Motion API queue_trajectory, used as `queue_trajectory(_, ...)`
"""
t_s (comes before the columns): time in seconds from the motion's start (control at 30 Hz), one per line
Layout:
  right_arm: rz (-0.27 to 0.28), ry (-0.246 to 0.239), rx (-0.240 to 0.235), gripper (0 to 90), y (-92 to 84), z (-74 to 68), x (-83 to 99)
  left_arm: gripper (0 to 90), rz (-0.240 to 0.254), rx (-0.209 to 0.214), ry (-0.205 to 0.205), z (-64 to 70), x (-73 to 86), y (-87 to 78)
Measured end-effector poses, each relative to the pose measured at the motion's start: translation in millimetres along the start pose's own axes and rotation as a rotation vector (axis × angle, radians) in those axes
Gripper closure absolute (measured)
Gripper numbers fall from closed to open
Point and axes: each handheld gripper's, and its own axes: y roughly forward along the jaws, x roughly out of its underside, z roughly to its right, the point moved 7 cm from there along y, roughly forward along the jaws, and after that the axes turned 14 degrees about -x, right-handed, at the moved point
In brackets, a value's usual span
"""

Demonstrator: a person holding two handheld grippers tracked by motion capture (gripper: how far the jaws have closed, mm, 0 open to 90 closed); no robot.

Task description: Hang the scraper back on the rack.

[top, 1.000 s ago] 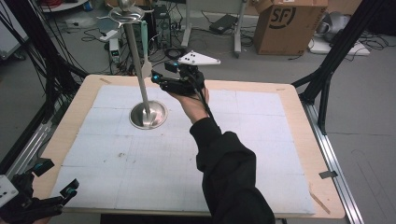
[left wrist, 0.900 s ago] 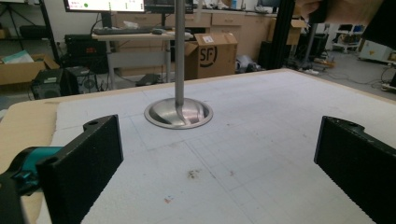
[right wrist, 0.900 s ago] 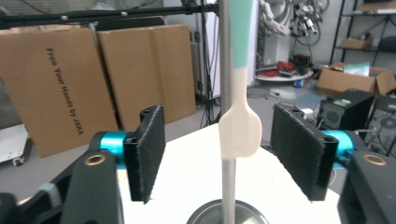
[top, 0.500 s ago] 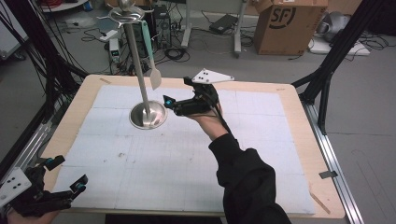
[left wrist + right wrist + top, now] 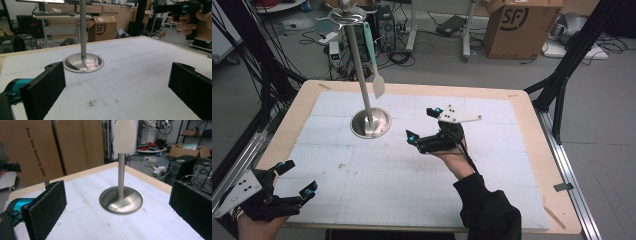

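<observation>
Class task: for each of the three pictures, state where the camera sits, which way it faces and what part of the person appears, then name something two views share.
High view: above the person's side, looking forward and down on the table; both forearms, left claw, right claw.
Left gripper view: rides the left claw, facing the metal stand; own open jaws.
Right gripper view: rides the right claw, facing the stand, spatula hanging above.
Shared: the stand's round base.

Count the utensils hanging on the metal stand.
1: a spatula with a green handle and pale blade hangs from the top hooks of the stand, beside its pole. Others could hang behind the pole.
</observation>
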Motion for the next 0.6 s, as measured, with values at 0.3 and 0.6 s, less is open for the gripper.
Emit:
queue_trajectory(0.3, -0.030, 0.010, 0.025, 0.1, -39.7, -19.2, 46.2, 1.7, -0.026, 0.025, -0.006, 4.2, 9.7, 16.2)
queue_trajectory(0.6, 0.003, 0.071, 0.038, 0.1, -92.1, -20.2, 83.3, 1.7, -0.013, 0.025, -0.018, 3.0, 12.6, 27.2)
